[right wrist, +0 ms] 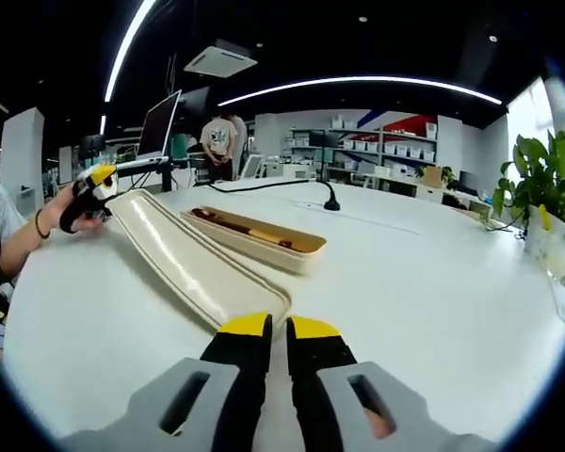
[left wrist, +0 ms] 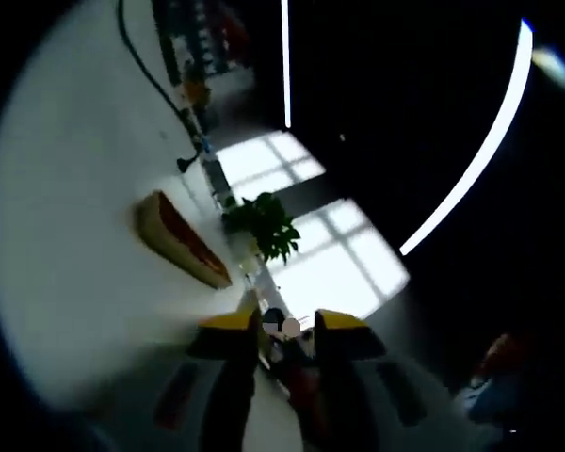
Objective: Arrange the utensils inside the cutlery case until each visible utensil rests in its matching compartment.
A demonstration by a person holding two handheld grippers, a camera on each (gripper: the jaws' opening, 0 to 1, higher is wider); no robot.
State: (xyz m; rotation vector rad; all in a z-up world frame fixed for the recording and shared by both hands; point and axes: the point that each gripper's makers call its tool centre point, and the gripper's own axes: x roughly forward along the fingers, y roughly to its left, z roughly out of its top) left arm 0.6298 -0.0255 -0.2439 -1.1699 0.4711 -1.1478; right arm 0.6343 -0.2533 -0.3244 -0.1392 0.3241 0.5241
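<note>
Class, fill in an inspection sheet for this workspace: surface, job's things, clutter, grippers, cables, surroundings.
Surface: white round table, mostly bare.
Job's things: open beige cutlery case holding utensils; its long beige lid lies beside it.
Clutter: nothing seen.
Grippers: right gripper jaws nearly together, empty; left gripper held at the lid's far end.
Cables: black cable running across the table.
Surroundings: potted green plant, laptop, shelves, standing person.

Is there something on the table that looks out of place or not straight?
Yes. The lid of the cutlery case is off and lies beside it at an angle, with its far end near the left tongs. The case is open, with utensils inside. Nothing looks spilled or damaged.
</note>
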